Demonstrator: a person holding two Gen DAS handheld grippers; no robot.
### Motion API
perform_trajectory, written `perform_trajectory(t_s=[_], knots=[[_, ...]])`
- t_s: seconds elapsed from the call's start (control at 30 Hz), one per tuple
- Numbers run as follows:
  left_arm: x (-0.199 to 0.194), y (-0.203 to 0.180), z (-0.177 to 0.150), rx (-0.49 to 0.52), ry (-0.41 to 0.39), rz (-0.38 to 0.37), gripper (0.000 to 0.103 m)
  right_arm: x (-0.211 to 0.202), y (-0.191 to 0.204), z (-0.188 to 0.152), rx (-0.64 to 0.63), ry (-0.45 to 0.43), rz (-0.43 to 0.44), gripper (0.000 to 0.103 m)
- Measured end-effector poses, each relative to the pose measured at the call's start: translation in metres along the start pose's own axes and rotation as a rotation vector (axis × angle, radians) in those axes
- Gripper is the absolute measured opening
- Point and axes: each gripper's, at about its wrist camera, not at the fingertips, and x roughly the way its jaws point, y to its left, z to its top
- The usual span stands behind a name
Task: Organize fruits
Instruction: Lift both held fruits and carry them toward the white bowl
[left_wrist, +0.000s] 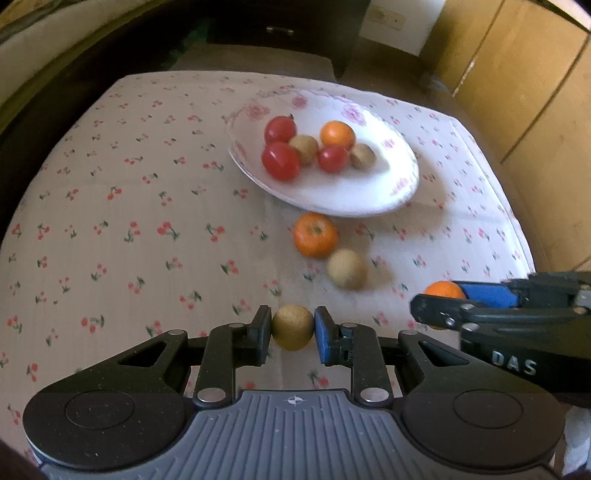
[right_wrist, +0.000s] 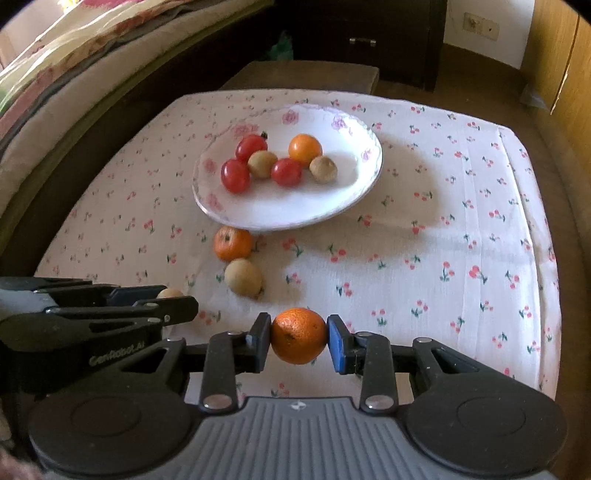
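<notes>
**First:** As we read across from left to right, our left gripper (left_wrist: 293, 332) comes first, its pads pressed on either side of a small tan fruit (left_wrist: 293, 326) held just above the cherry-print cloth (left_wrist: 129, 206). We judge this fruit light and firm, its dull skin unlikely to slip. A pinch across its widest middle, as now, suits it.

**Second:** Further right, our right gripper (right_wrist: 299, 338) is clamped on an orange (right_wrist: 299, 335), also across the middle. We judge it a little heavier, with a peel that gives slightly. Ahead of both sits the white plate (right_wrist: 295, 214), already carrying three red fruits, one orange and two tan ones. Another orange (right_wrist: 232, 243) and a tan fruit (right_wrist: 243, 277) lie on the cloth just in front of the plate.

**First:** What can we not make out?

**Second:** We cannot see the undersides of the held fruits. We cannot name the tan or red fruits with certainty. Each gripper shows in the other's view only side-on, mostly hiding its fruit. Motion blur softens the left view.
</notes>
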Motion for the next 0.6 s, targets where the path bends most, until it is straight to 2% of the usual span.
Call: perform_trajectory(t_s=[0.23, 0.4, 0.47, 0.6], knots=[[0.002, -0.008, -0.01, 0.037, 0.022, 0.017, 0.034, 0.008, 0.006, -0.009, -0.034, 0.03, -0.014, 0.033], [0.005, -0.012, -0.011, 0.066, 0.013, 0.038, 0.037, 0.013, 0.004, -0.011, -0.031, 0.03, -0.01, 0.034], [0.006, -0.012, -0.01, 0.064, 0.013, 0.034, 0.042, 0.014, 0.002, -0.012, -0.026, 0.035, -0.009, 0.034], [0.006, -0.012, -0.009, 0.054, 0.009, 0.029, 0.045, 0.013, 0.001, -0.013, -0.025, 0.031, -0.01, 0.034]])
